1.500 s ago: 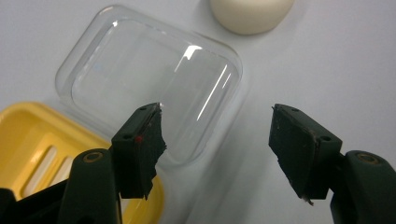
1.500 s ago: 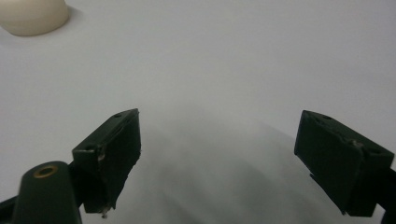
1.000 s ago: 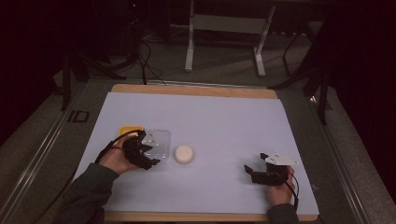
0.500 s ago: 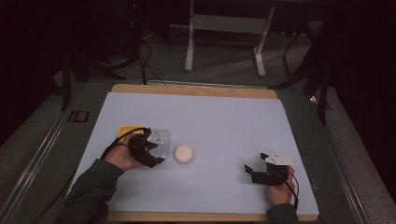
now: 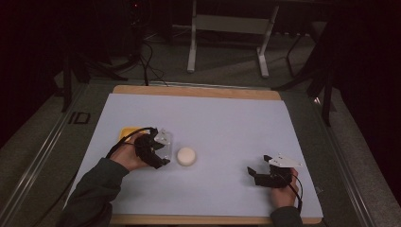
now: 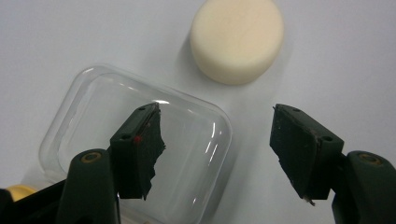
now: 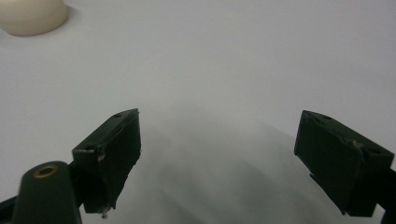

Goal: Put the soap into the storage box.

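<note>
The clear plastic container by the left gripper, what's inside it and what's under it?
The clear container looks empty: the white table cover shows through it. A yellow thing peeks out at its edge, mostly covered by the left gripper, so whether it lies under the container can't be told.

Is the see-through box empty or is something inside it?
Empty. In the left gripper view the clear box shows only the white table through it; the cream puck lies outside, beside it.

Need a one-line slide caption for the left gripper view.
Open left claw poised over a clear box, one jaw above it, a cream puck beyond on the white table.
</note>
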Action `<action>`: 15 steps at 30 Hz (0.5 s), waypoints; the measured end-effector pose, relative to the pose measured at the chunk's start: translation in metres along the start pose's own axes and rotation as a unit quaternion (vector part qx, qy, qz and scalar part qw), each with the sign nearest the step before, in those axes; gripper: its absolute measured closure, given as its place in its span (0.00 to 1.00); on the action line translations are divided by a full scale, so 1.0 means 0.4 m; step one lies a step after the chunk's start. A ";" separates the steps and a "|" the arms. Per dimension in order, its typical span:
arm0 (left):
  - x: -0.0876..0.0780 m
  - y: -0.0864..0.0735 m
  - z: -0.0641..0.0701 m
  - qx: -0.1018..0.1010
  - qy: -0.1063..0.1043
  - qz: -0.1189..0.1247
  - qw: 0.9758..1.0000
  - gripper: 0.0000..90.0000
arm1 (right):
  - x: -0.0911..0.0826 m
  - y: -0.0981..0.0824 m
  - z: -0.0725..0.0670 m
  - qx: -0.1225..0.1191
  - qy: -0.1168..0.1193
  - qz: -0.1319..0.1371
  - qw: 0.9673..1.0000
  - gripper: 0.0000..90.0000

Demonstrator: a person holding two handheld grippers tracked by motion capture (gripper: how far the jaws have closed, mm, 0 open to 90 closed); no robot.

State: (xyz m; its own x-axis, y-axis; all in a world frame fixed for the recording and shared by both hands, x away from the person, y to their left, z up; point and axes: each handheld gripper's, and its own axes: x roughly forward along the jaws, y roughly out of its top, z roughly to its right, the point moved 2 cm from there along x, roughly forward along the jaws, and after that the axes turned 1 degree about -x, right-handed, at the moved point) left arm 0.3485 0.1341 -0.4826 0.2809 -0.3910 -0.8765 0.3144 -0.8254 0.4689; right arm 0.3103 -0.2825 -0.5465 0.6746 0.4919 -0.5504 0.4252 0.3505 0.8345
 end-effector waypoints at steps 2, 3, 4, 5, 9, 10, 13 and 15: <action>0.003 0.003 -0.001 0.000 -0.002 -0.002 1.000 0.38 | 0.000 0.000 0.000 0.000 0.000 0.000 1.000 0.16; 0.004 0.005 -0.001 0.000 -0.002 -0.002 1.000 0.37 | 0.000 0.000 0.000 0.000 0.001 0.000 1.000 0.16; 0.005 0.007 -0.002 0.001 -0.002 -0.004 1.000 0.37 | 0.000 0.000 0.000 0.000 0.001 0.000 1.000 0.16; 0.007 0.008 -0.003 0.002 -0.002 -0.005 1.000 0.37 | 0.000 0.000 0.000 0.000 0.001 0.000 1.000 0.16; 0.012 0.015 -0.003 0.003 -0.007 -0.011 1.000 0.35 | 0.000 0.000 0.000 0.000 0.001 0.000 1.000 0.16; 0.013 0.017 -0.004 0.005 -0.009 -0.013 1.000 0.35 | 0.000 0.000 0.000 0.000 0.001 0.000 1.000 0.16; 0.014 0.025 -0.005 0.007 -0.012 -0.018 1.000 0.35 | 0.000 0.000 0.000 0.001 0.001 0.000 1.000 0.16; 0.015 0.029 -0.005 0.004 -0.011 -0.014 1.000 0.35 | 0.000 0.000 0.000 0.001 0.001 0.000 1.000 0.16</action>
State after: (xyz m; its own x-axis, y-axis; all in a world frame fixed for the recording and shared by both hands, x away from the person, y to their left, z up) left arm 0.3557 0.1233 -0.4822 0.2511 -0.3764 -0.8918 0.3138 -0.8399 0.4429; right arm 0.3104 -0.2826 -0.5466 0.6733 0.4936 -0.5505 0.4260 0.3496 0.8345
